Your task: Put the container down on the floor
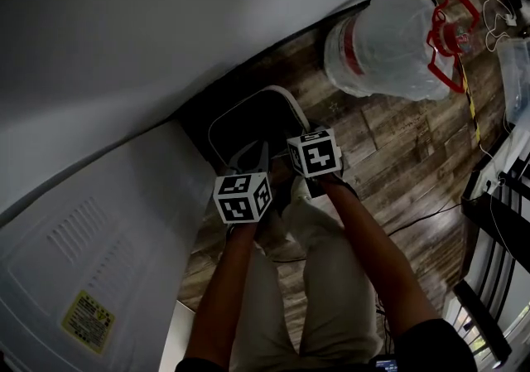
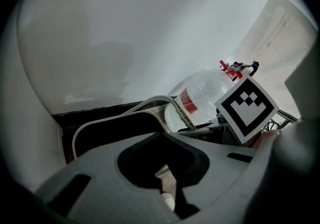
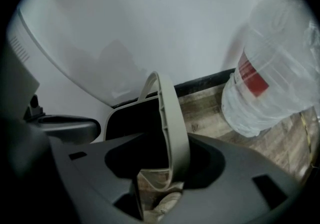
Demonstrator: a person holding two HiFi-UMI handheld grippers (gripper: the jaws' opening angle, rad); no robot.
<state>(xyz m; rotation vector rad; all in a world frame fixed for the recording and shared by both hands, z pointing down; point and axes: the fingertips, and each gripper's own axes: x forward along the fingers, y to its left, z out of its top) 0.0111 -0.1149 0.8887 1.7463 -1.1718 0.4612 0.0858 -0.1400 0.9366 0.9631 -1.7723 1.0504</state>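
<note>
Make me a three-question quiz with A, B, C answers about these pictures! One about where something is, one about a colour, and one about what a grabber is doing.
1. Where is the big water bottle?
A on the floor by the wall
B on a table
C in a sink

2. What colour is the bottle's label?
A blue
B red
C green

3. What is between the right gripper's jaws?
A the rim of the container
B a spoon
C nothing

Answers:
1 A: it stands on the wooden boards beside the wall.
2 B: the band is red.
3 A: the jaws stand apart around the rim.
</note>
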